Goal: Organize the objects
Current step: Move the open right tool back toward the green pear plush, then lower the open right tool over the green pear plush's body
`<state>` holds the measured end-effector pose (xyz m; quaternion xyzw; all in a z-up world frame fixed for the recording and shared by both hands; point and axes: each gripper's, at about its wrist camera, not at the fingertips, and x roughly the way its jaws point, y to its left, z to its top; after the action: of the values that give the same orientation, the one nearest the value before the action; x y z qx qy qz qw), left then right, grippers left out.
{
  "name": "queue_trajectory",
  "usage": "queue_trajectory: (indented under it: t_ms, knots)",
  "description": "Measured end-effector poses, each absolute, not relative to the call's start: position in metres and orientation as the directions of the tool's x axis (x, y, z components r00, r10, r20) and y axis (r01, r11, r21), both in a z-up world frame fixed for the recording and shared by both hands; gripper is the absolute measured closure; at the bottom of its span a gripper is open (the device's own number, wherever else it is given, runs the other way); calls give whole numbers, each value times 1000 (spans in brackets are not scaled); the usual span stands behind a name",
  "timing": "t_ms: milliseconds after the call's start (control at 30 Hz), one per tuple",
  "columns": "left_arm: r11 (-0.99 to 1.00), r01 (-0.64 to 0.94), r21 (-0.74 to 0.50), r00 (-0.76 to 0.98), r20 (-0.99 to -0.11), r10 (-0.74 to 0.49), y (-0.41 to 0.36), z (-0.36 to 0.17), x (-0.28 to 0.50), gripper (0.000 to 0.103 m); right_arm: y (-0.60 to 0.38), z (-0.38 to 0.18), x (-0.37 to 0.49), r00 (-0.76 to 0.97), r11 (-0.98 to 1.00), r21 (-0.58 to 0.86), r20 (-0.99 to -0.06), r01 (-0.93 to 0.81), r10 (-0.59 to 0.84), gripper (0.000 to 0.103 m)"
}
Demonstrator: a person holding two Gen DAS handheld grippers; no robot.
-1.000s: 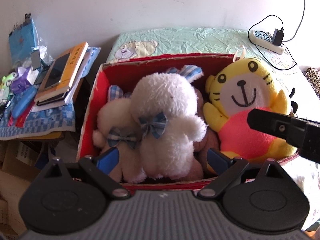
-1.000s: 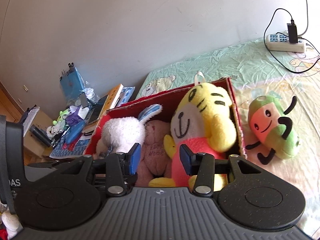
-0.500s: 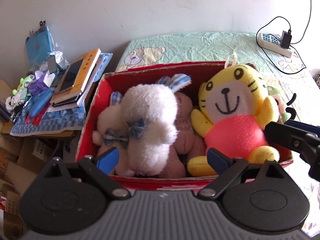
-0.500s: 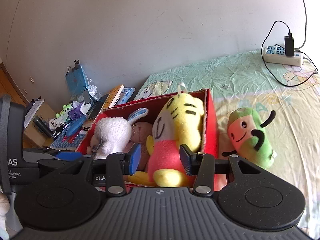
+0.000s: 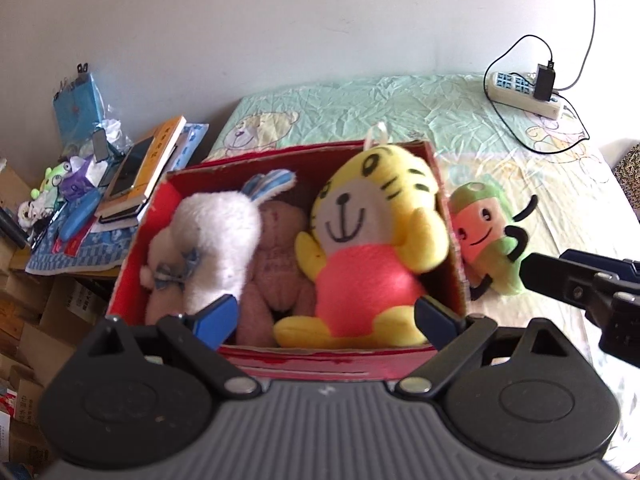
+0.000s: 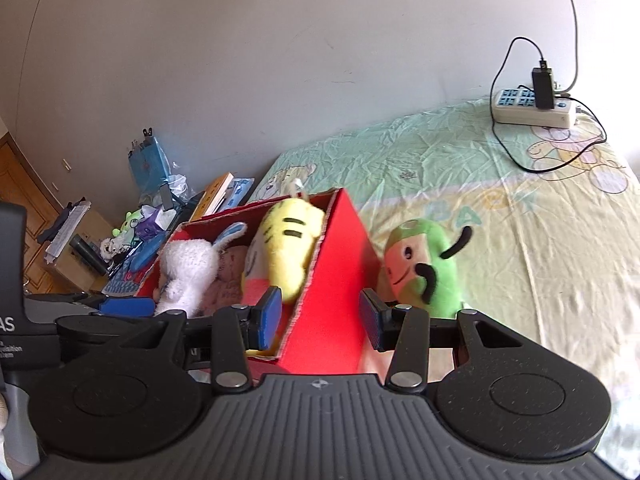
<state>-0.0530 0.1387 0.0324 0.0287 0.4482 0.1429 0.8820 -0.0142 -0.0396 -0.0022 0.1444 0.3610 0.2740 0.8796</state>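
Note:
A red cardboard box (image 5: 320, 362) (image 6: 336, 280) stands on the bed. It holds a white bunny plush (image 5: 212, 240) (image 6: 182, 268), a pink bear plush (image 5: 280, 256) and a yellow tiger plush (image 5: 372, 236) (image 6: 288, 244). A green and pink plush (image 5: 486, 236) (image 6: 424, 268) lies on the bedsheet right of the box. My left gripper (image 5: 326, 316) is open and empty, just in front of the box. My right gripper (image 6: 320, 320) is open and empty over the box's right front corner; it also shows at the right edge of the left wrist view (image 5: 580, 284).
A power strip with charger and cables (image 5: 524, 92) (image 6: 534, 106) lies at the bed's far right. Left of the bed a low table carries books, a phone (image 5: 132, 168) and small toys (image 6: 132, 220). Cardboard boxes (image 5: 24, 312) stand below it. A wall is behind.
Both grippers have drawn back and swung right. The box and plushes now sit farther away, and the green and pink plush has come into the left wrist view.

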Motion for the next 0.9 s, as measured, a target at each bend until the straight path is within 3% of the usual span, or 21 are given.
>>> queue_trajectory:
  t_ms: [233, 900]
  knots:
    - [969, -176, 175, 592, -767, 247, 94, 35, -44, 8, -77, -10, -5, 586, 817, 459, -574, -348, 572, 56]
    - [988, -33, 152, 544, -827, 145, 14, -6, -1, 8, -145, -47, 36, 540, 799, 568, -617, -198, 572, 57]
